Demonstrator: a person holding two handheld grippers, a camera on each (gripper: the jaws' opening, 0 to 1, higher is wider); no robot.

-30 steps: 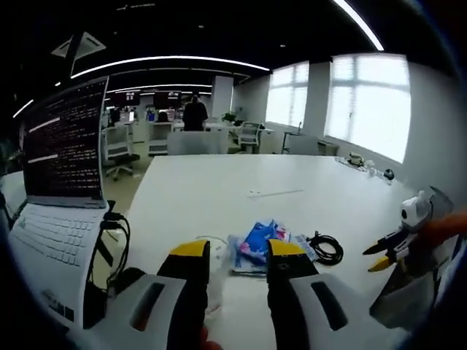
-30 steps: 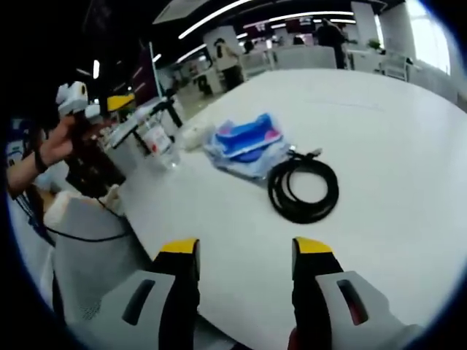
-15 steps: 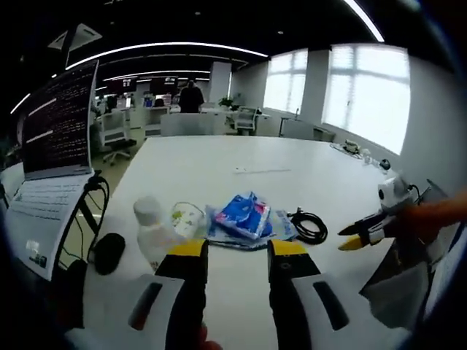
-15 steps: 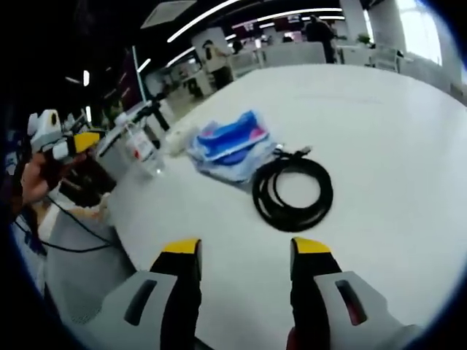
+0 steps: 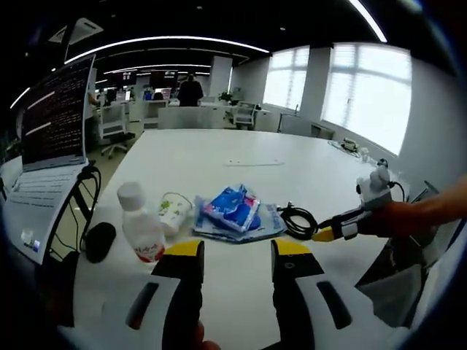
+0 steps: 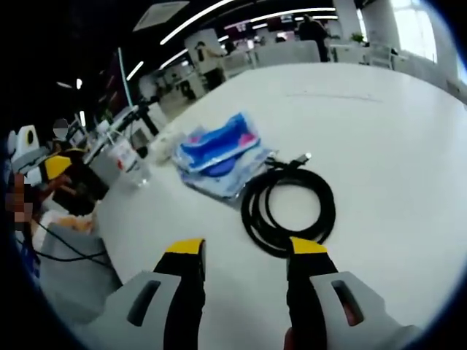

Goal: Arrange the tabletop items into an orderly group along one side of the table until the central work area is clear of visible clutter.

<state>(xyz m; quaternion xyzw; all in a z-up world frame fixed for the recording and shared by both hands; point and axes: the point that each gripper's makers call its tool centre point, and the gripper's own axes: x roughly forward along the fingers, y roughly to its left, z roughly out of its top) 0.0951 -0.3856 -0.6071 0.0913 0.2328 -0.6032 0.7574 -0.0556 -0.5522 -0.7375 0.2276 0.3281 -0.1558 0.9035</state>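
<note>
Currently, the left hand-held gripper [image 5: 236, 251] is hovering with jaws parted and holding nothing, just short of the blue-and-white plastic packet [image 5: 232, 209] lying on the white surface [image 5: 219, 164]. Beside that packet, the small clear plastic bottle with a white cap [image 5: 139, 232] is standing upright. On the packet's other side, the coiled black cable [image 6: 288, 213] is lying directly ahead of the right hand-held gripper [image 6: 245, 249], whose jaws are also spread and gripping nothing.

The right gripper [image 6: 244, 248] hangs with jaws apart just short of a coiled black cable [image 6: 289, 212] on the white counter [image 6: 387, 138]; blue packets [image 6: 219, 146] lie beyond, touching it.
</note>
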